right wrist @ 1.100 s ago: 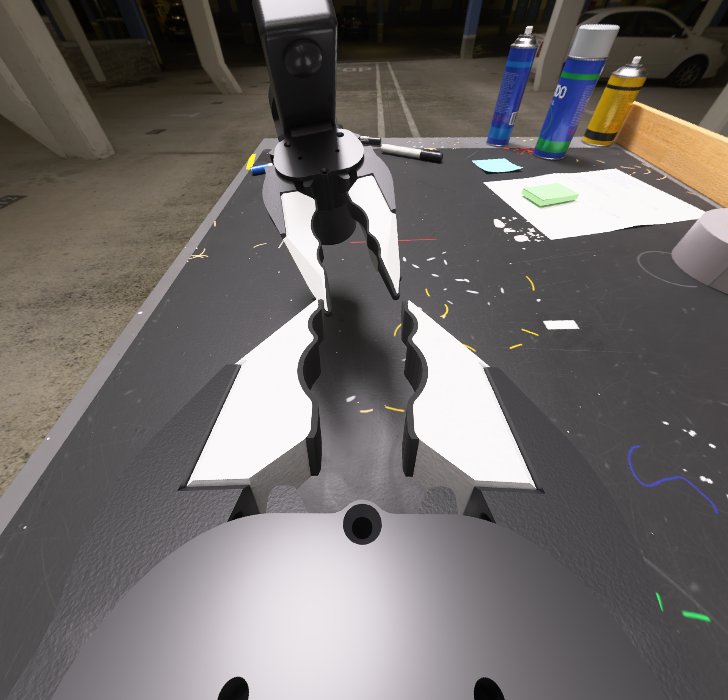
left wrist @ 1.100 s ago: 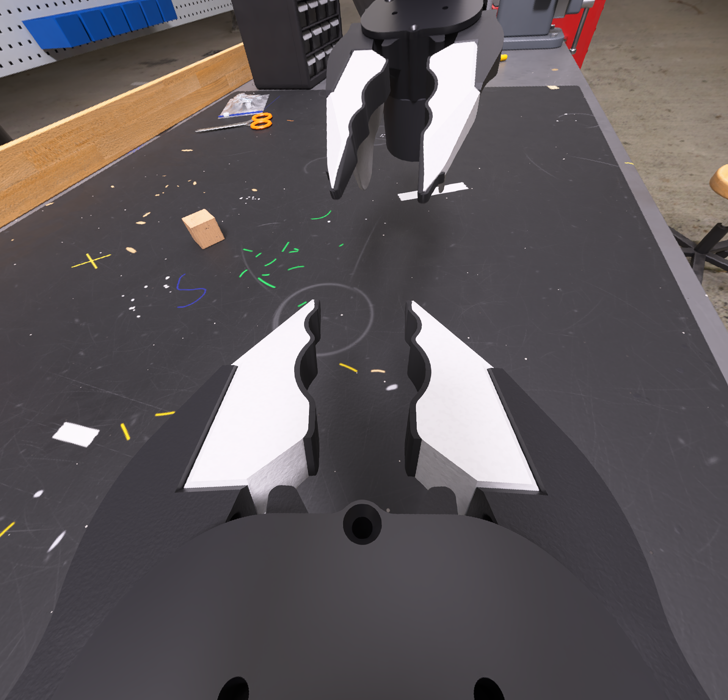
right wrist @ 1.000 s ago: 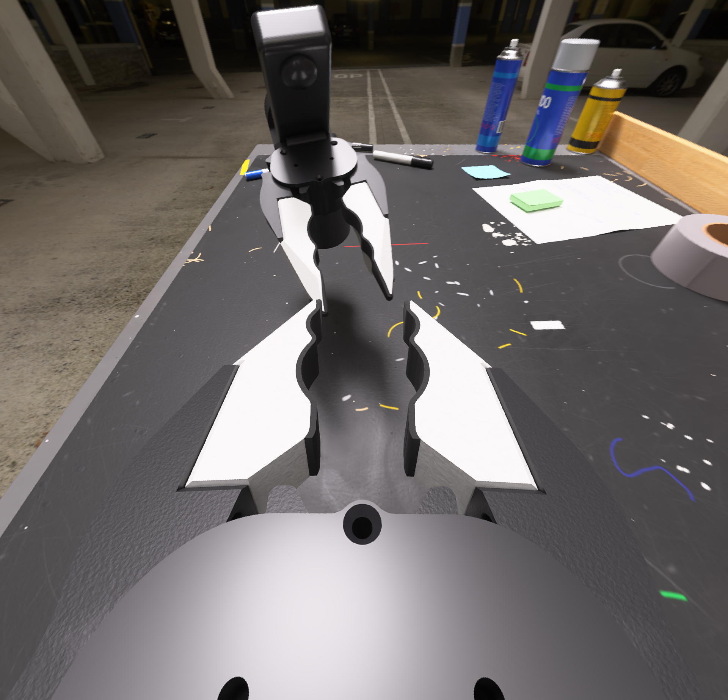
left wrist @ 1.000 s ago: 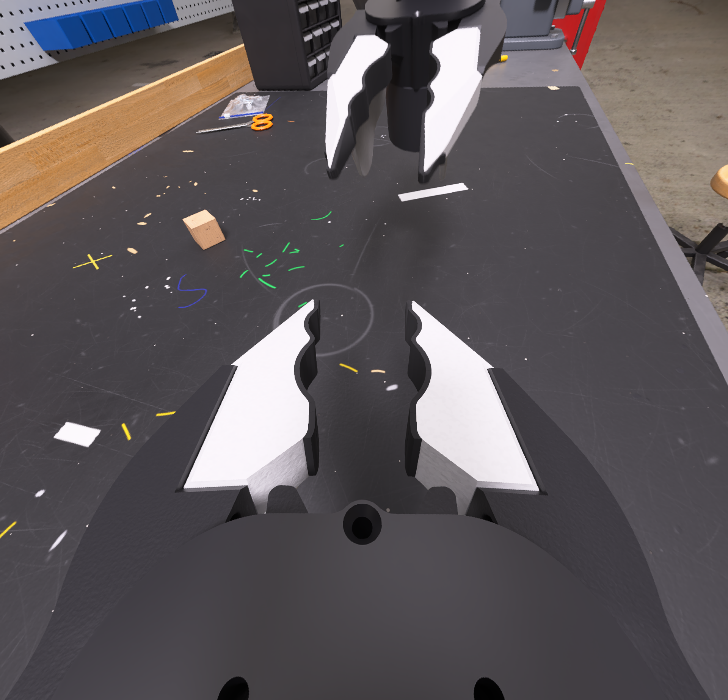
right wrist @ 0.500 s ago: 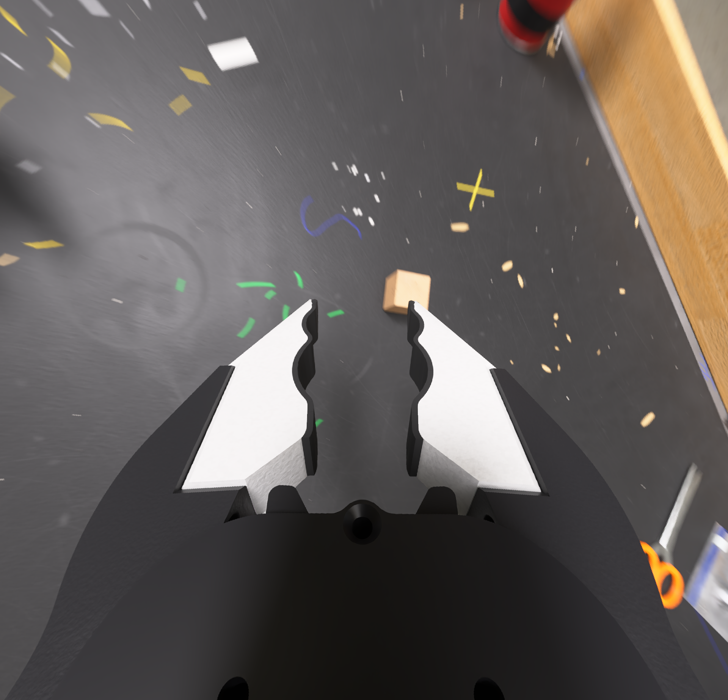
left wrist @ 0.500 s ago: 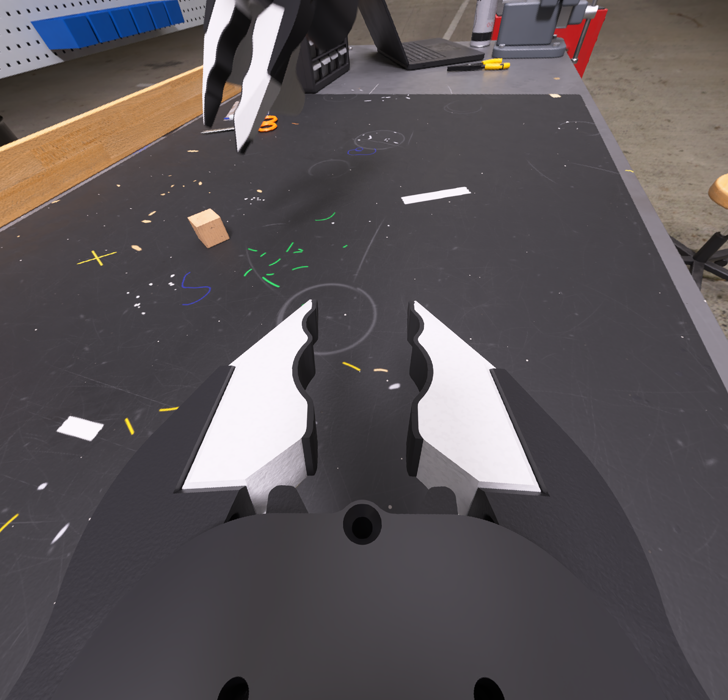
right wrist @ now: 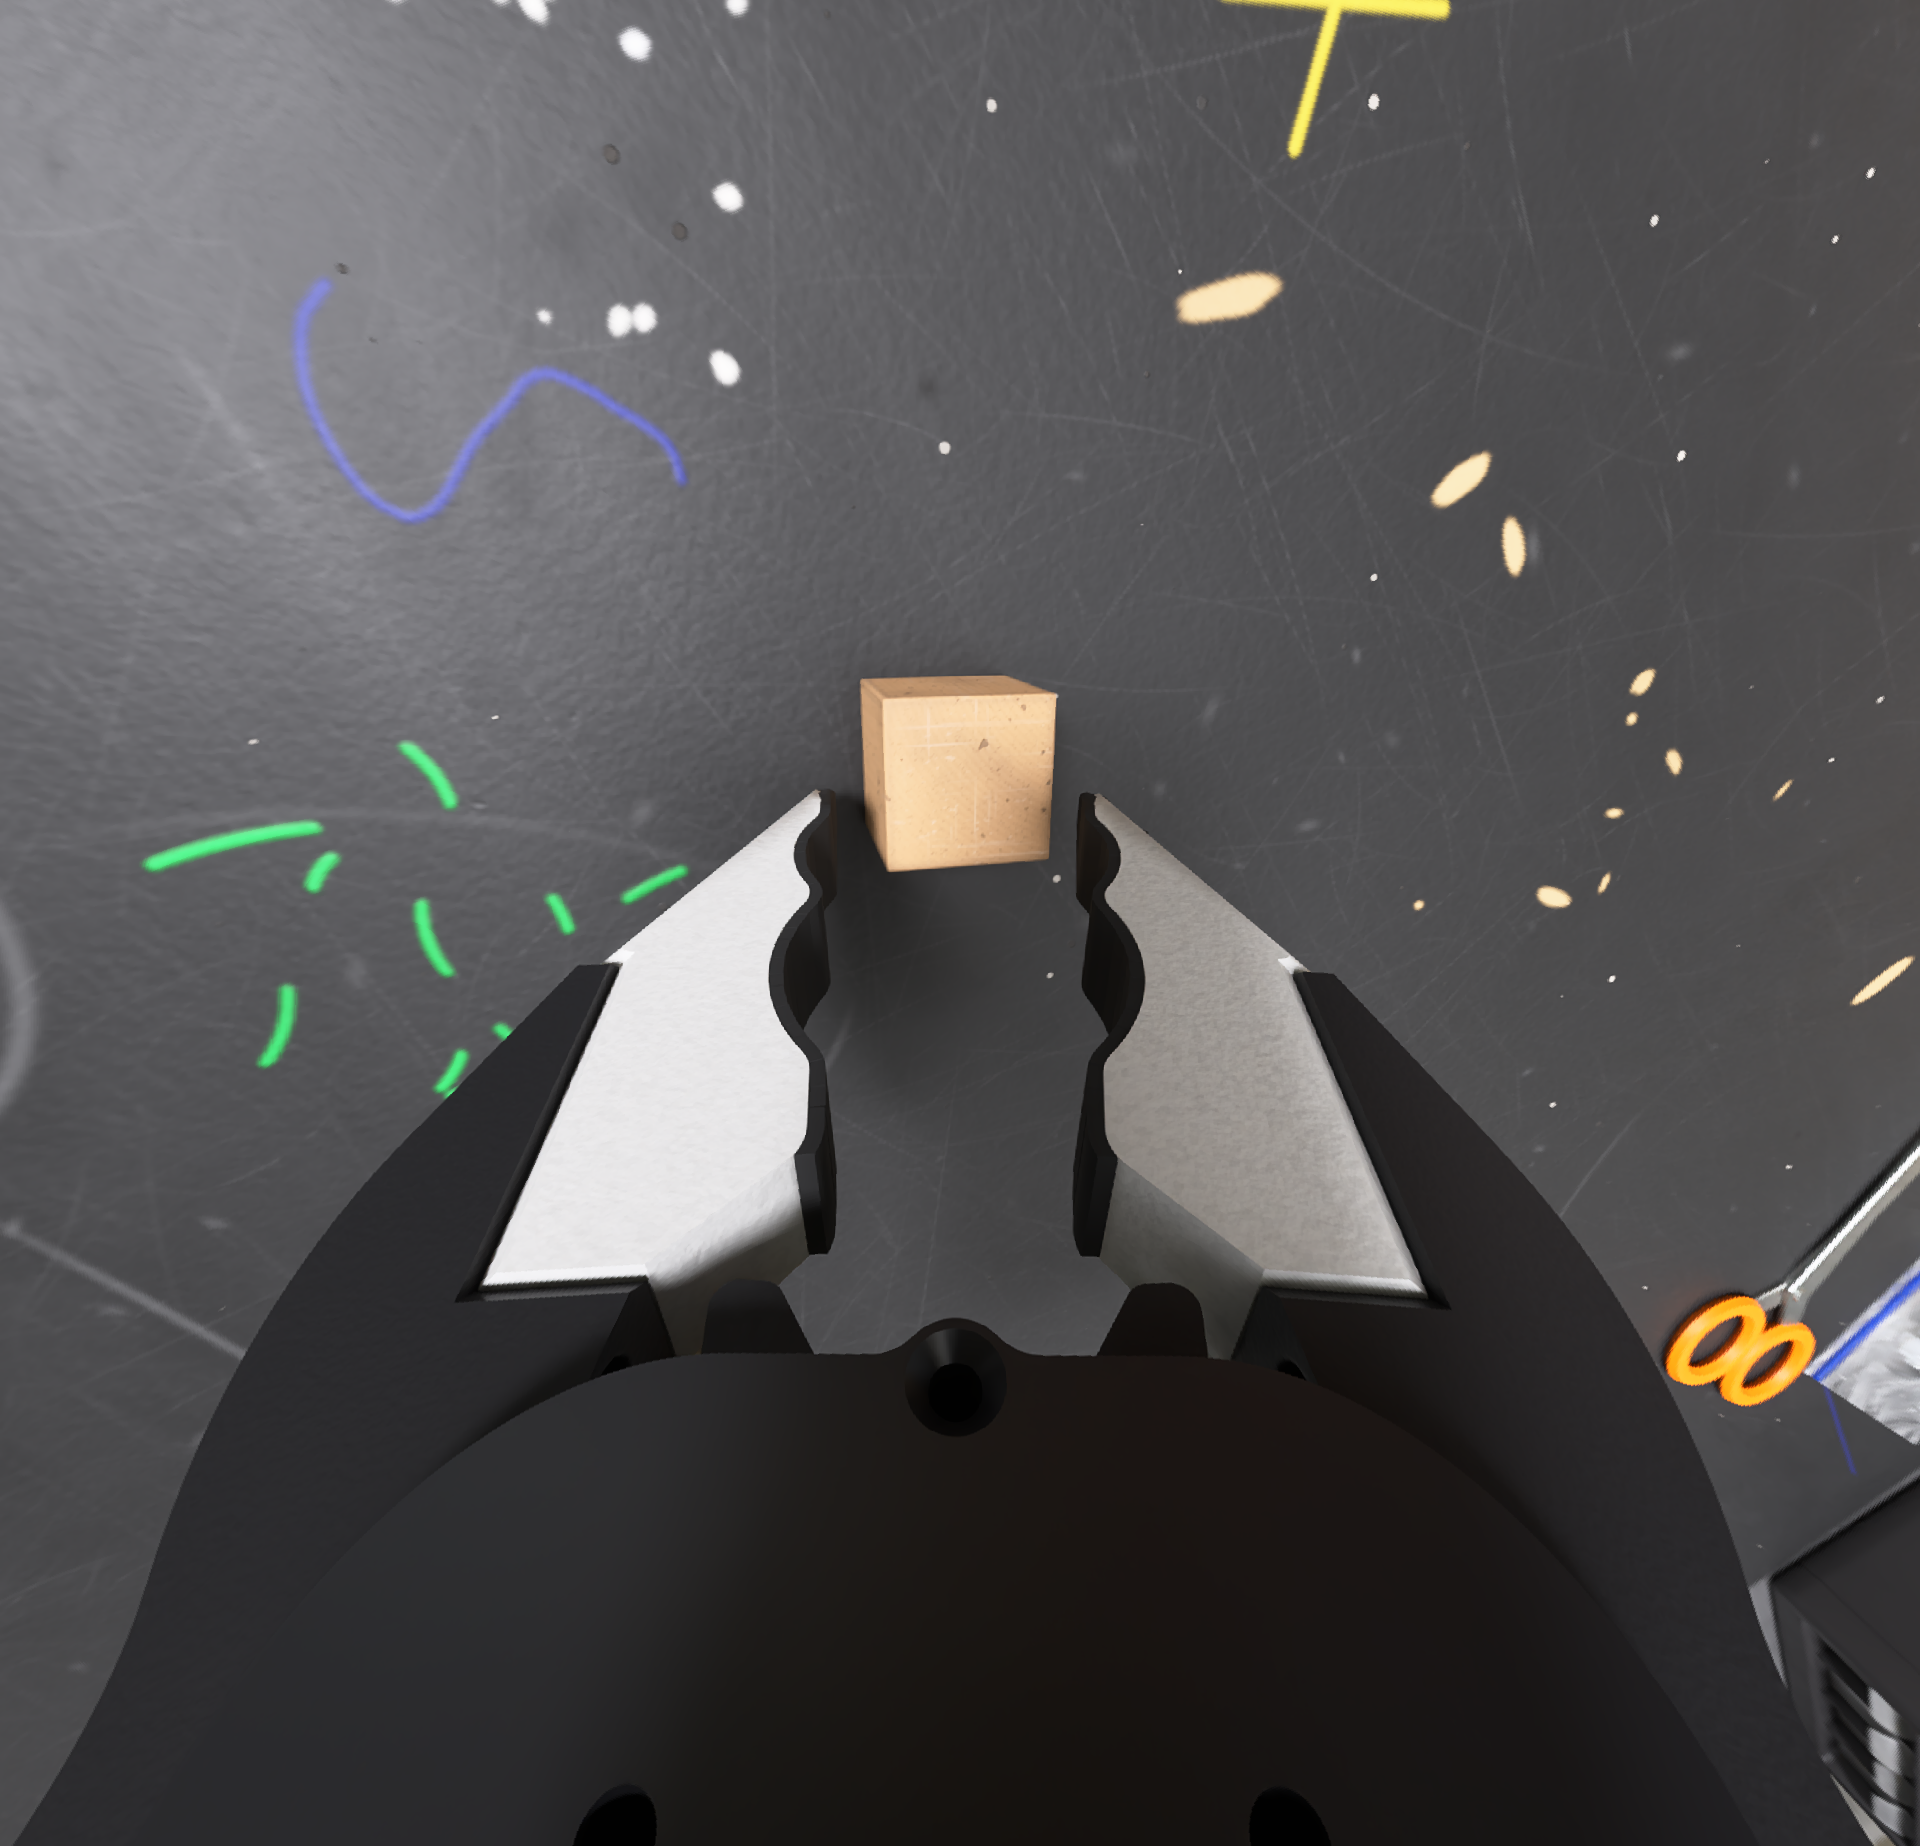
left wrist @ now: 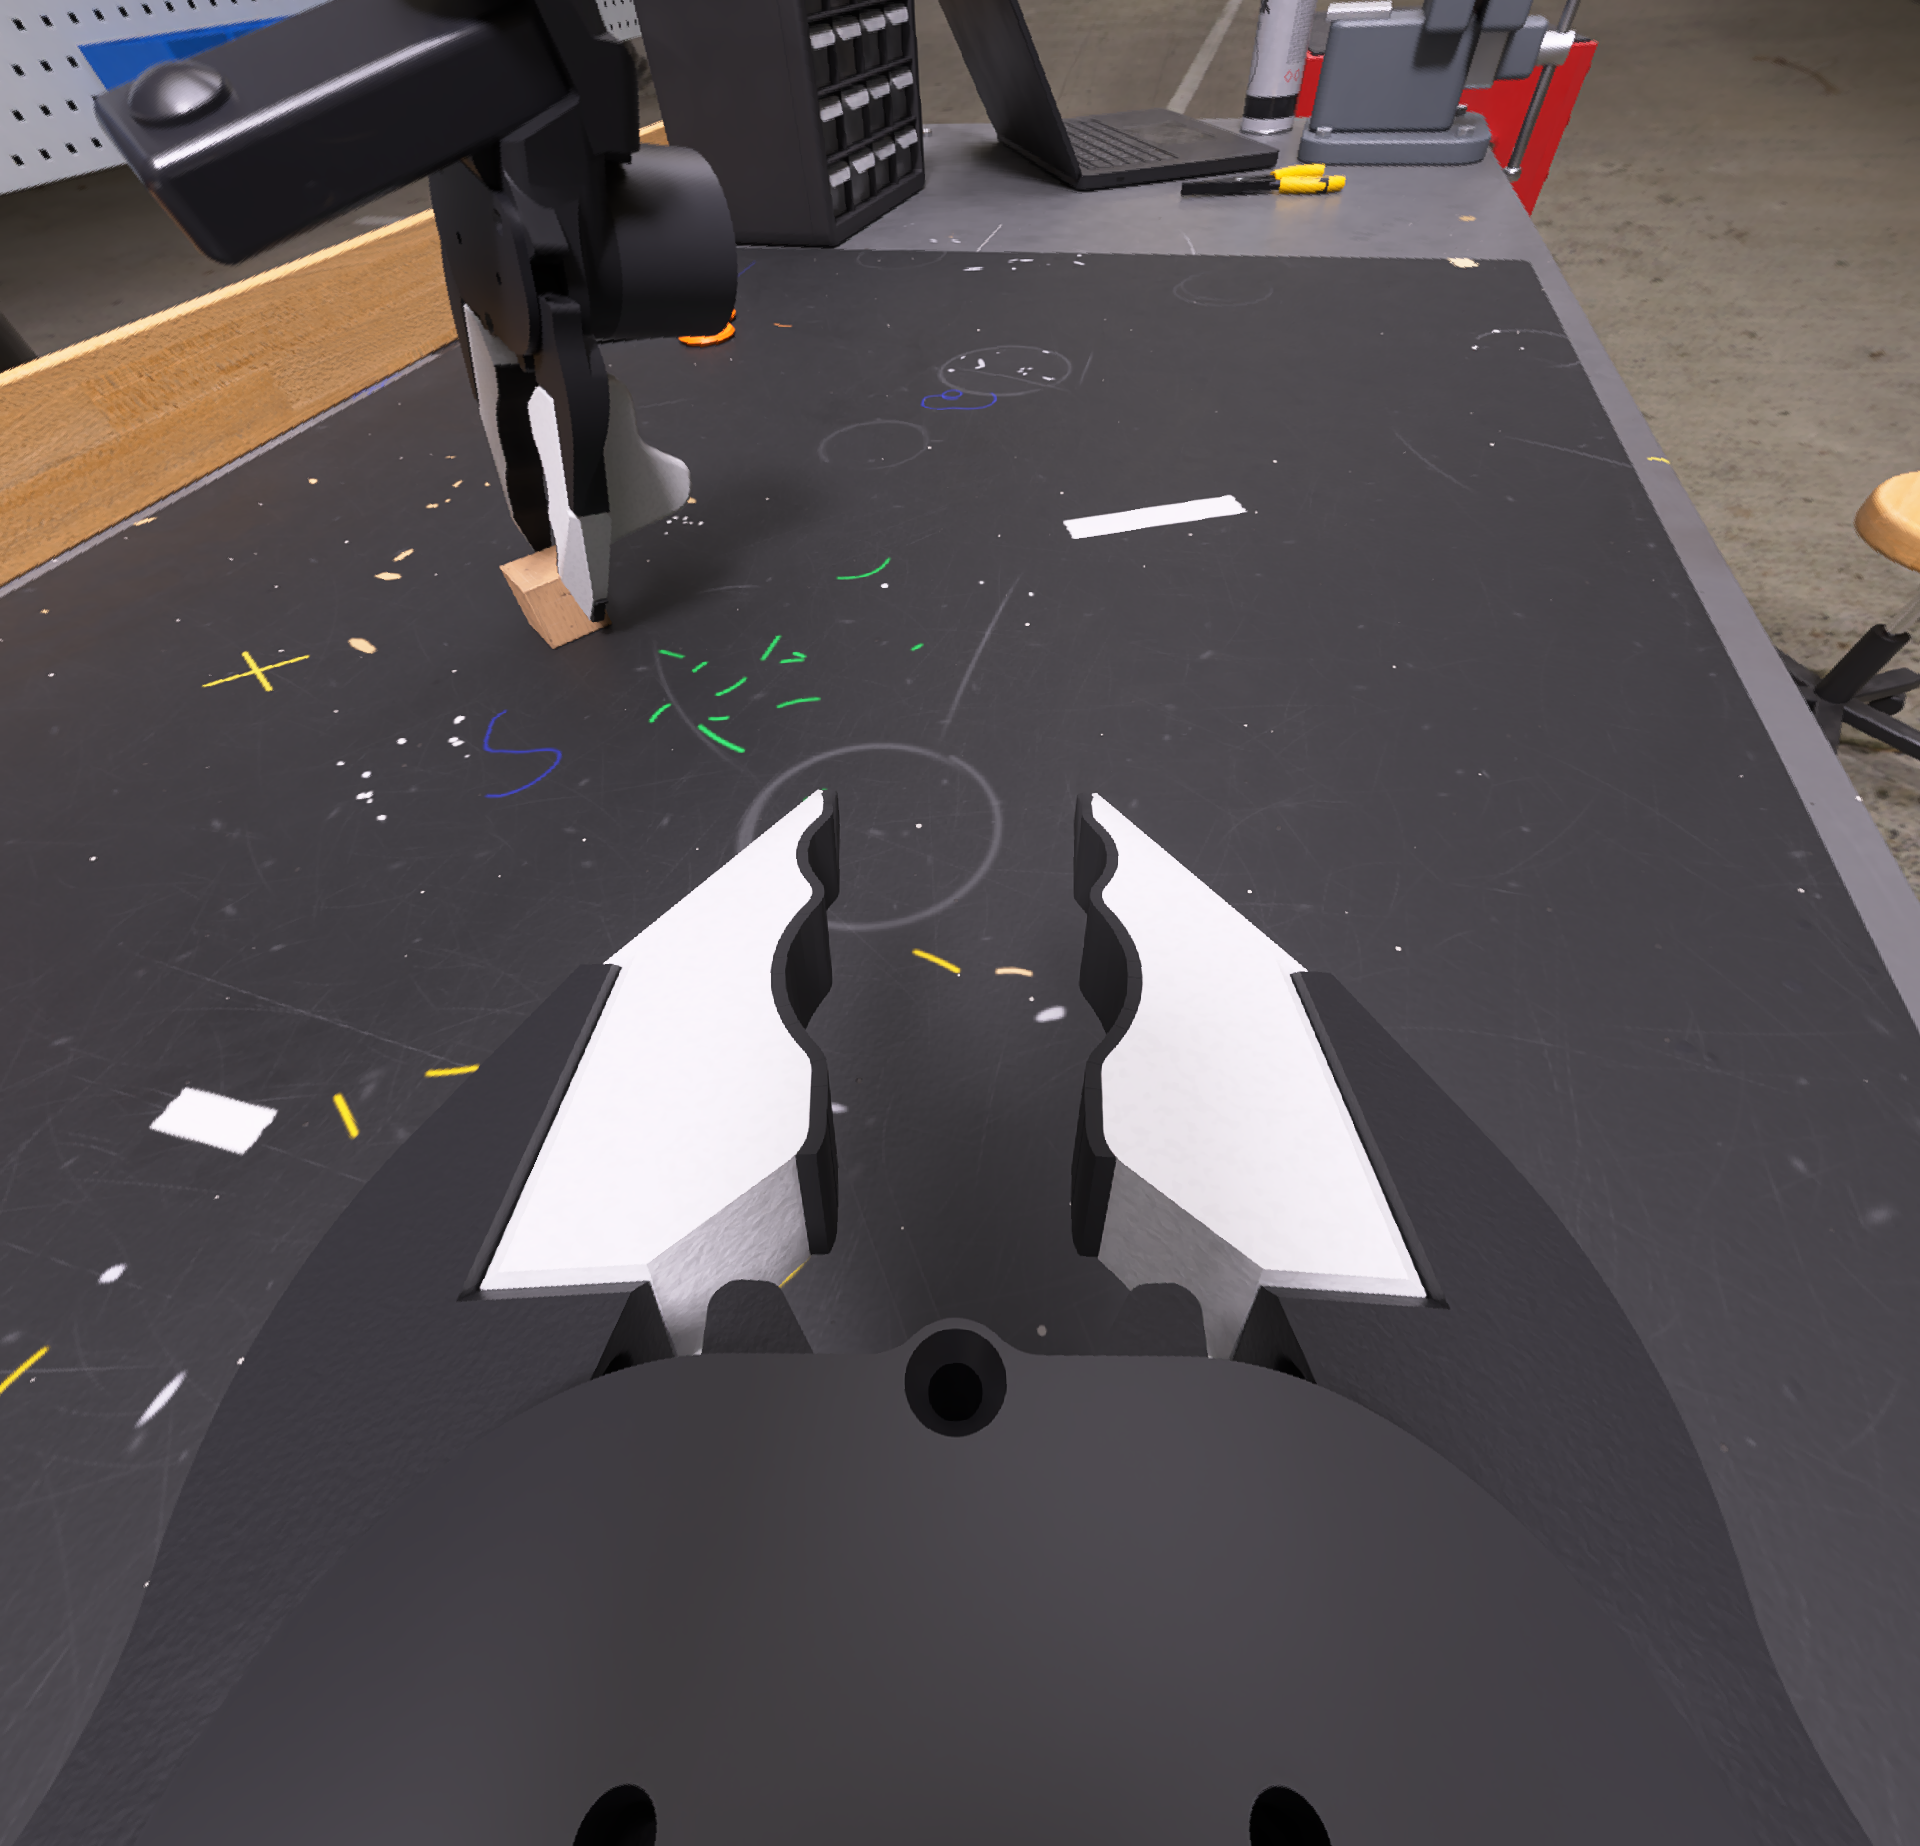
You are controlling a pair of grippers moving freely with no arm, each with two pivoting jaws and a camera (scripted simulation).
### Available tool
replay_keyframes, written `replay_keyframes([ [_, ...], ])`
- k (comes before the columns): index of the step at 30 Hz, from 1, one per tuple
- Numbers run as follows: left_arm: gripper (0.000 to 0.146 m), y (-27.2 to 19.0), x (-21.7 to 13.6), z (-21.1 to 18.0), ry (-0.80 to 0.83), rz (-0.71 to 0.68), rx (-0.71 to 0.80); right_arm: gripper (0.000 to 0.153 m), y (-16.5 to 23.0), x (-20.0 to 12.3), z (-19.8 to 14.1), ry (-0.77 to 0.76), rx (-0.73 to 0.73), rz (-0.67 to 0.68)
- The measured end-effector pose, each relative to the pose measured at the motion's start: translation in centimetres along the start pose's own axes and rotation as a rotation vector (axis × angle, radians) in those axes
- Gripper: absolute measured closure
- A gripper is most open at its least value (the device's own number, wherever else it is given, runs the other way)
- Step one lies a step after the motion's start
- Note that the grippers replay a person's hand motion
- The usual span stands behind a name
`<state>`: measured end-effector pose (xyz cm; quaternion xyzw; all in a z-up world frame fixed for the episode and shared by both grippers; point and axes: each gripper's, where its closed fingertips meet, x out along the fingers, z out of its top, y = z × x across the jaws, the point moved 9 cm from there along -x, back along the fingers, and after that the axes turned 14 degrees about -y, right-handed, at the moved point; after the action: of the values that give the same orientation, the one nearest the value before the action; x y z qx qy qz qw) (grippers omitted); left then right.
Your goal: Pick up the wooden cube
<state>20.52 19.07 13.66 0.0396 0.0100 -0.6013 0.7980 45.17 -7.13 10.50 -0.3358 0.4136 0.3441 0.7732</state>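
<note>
Pale wood block framed by the right gripper's tips, ready to be clamped.

Half a second ago the right gripper (right wrist: 954, 799) hung high with the wooden cube (right wrist: 958, 770) off to one side; now it has dropped onto it, jaws apart, the cube centred just past the tips on the black mat (right wrist: 1247, 549). From the left wrist view it stands in the upper left, one finger in front of the cube. The left gripper (left wrist: 954, 799) stays low and idle, jaws apart and empty. Closing looks like the next move.
</note>
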Motion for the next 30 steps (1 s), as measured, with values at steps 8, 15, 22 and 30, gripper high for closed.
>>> replay_keyframes([
  [8,0.101,0.1,0.0,0.0,-0.002,0.003,-0.001,0.117,0.5,-1.5,0.4,-0.118,-0.014,0.010],
  [15,0.101,0.2,-0.1,0.0,-0.007,0.010,-0.003,0.117,4.6,-9.6,1.6,-0.512,-0.040,0.125],
  [22,0.101,0.3,-0.1,-0.1,-0.012,0.017,-0.013,0.117,10.5,-17.2,2.0,-0.901,-0.084,0.319],
  [30,0.101,0.3,-0.1,-0.1,-0.016,0.020,-0.013,0.117,15.4,-18.5,1.1,-1.121,-0.094,0.472],
])
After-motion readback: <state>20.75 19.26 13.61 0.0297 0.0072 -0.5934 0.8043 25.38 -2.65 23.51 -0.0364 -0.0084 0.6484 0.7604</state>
